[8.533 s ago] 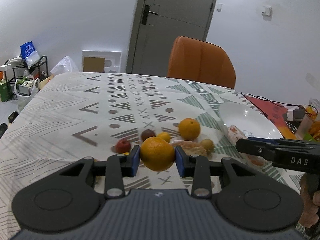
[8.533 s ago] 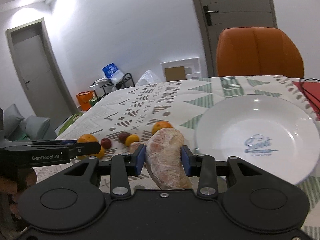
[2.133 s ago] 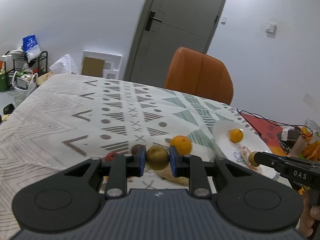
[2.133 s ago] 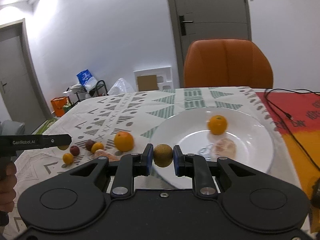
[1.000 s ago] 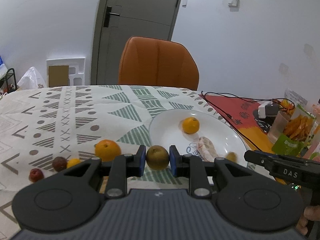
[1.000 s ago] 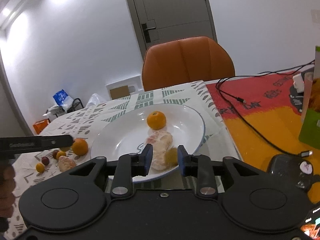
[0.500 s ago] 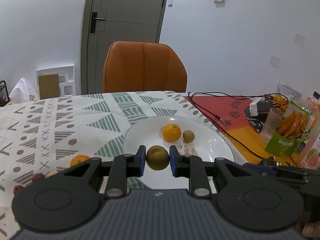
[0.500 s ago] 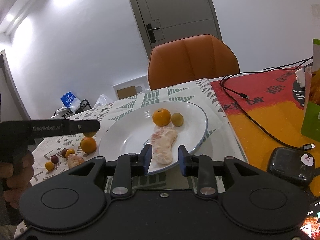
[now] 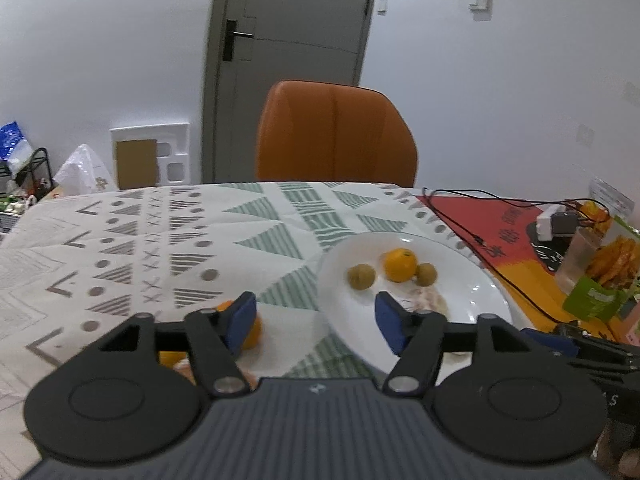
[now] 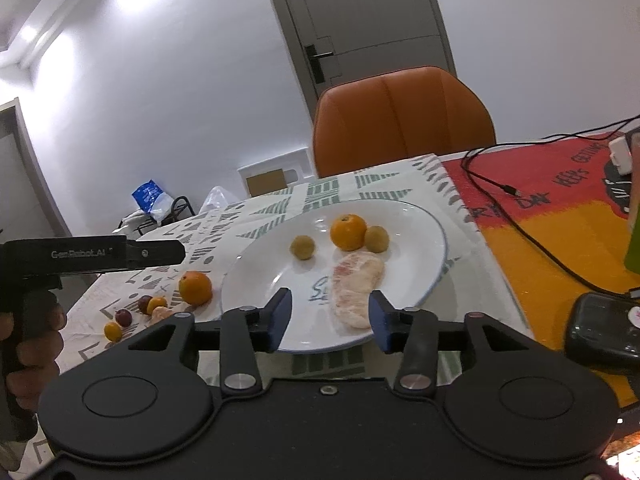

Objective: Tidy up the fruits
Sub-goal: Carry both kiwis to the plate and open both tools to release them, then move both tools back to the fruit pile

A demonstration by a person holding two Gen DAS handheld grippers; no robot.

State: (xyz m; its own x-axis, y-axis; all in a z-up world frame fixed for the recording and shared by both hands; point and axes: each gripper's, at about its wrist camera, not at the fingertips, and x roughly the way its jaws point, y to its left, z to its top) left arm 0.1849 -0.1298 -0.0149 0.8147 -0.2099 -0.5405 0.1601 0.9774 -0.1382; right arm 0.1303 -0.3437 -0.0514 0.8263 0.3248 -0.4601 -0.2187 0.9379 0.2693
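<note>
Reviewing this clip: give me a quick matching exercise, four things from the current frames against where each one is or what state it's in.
Things:
1. peeled pomelo piece
2. large orange
3. left gripper
4. black cable

Places or states:
A. open, holding nothing
B. on the tablecloth, left of the plate
C. lying across the red mat
D. on the plate, in front of the small orange

Pairs: 1-D, 2-B, 3-A, 4-C
</note>
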